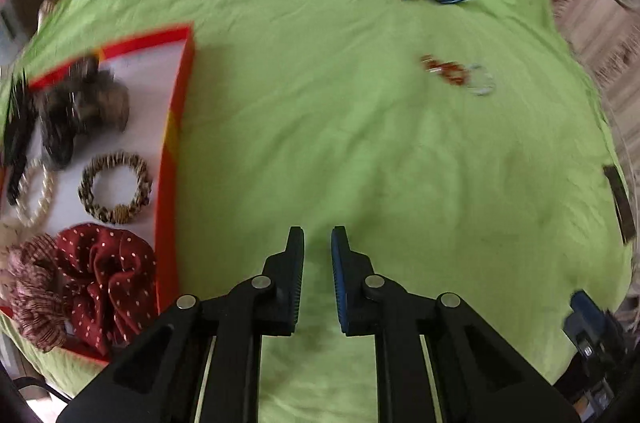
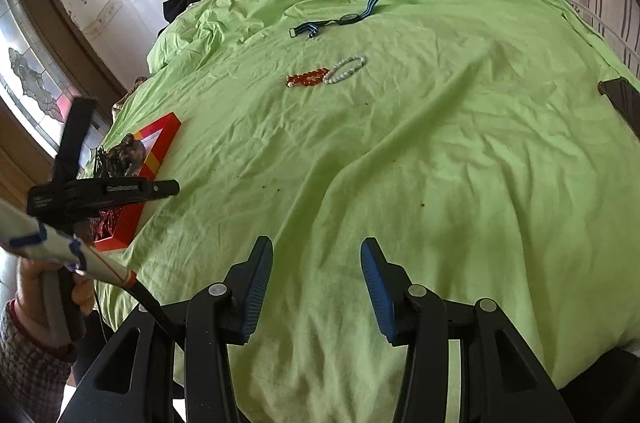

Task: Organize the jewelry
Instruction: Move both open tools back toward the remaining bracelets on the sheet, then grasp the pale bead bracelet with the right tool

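On the bed, a wrinkled lime-green cotton sheet [image 2: 400, 183] carries what is left to sort: a bracelet of translucent orange-red beads [image 2: 307, 79] lies touching a bracelet of pale round pearl-like beads [image 2: 346, 69], and farther back sits a wristwatch with a blue and black striped fabric strap [image 2: 340, 17]. All three lie well apart from the shallow red-walled box with a white floor [image 1: 182, 95] at the left edge of the sheet. That box already holds a dark red polka-dot fabric scrunchie [image 1: 108, 279], a pink striped scrunchie [image 1: 32, 295], a leopard-print elastic hair band [image 1: 116, 193], a ring of cream pearls [image 1: 34, 197] and a brown fuzzy scrunchie [image 1: 84, 107]. The left gripper [image 1: 318, 243] hangs over bare sheet just beside the box, its fingers drawn close with only a narrow gap and nothing between them. The right gripper [image 2: 316, 255] hangs over bare sheet nearer the beads, fingers spread about halfway and empty. The bead bracelets are probably light, limp and strung on cord or elastic, so they should sag and swing when lifted; the smooth hard beads may slip, so pinching across one side of a loop, with the cord caught between the ribbed pads, looks safest. Since the two bracelets touch, one may drag the other. The watch seems best taken by its soft woven strap near the case, not by the hard round face.
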`<move>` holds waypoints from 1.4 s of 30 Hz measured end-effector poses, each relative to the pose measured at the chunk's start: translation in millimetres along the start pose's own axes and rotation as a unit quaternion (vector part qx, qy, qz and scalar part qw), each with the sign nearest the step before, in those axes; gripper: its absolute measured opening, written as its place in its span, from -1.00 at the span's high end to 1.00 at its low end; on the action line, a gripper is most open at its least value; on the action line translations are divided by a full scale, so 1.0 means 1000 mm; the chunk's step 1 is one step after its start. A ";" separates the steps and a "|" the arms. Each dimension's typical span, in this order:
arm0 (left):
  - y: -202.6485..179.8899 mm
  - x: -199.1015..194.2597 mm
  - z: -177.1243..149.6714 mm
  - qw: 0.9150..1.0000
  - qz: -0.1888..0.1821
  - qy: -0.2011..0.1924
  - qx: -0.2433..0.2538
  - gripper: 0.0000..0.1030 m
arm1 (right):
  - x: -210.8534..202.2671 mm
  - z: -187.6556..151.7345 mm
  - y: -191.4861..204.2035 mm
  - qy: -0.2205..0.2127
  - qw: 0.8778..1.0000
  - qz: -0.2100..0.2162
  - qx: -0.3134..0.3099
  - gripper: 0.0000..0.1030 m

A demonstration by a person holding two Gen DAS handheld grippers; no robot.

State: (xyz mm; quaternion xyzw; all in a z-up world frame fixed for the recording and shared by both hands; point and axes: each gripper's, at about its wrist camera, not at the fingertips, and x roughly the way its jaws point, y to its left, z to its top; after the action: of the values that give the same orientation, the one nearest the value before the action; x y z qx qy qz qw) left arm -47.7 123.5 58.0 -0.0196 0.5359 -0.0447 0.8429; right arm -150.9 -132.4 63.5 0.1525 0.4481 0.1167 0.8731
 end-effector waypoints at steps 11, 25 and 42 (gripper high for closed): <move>-0.031 -0.066 -0.007 0.994 0.032 -0.098 0.037 0.16 | 0.008 0.002 -0.011 0.009 1.000 0.000 0.009 0.01; -0.027 -0.015 0.029 0.998 -0.028 -0.055 0.015 0.16 | 0.081 0.113 -0.037 0.006 1.000 -0.019 0.007 0.06; -0.099 0.112 0.144 0.992 -0.118 0.015 0.031 0.46 | 0.178 0.185 -0.056 0.024 1.000 -0.012 0.012 0.87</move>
State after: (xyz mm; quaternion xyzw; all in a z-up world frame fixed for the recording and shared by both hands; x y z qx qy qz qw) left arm 124.3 11.7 26.6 -0.0555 0.5407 -0.1610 0.8238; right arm 106.2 -153.4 12.3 0.1553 0.4724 0.1046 0.8613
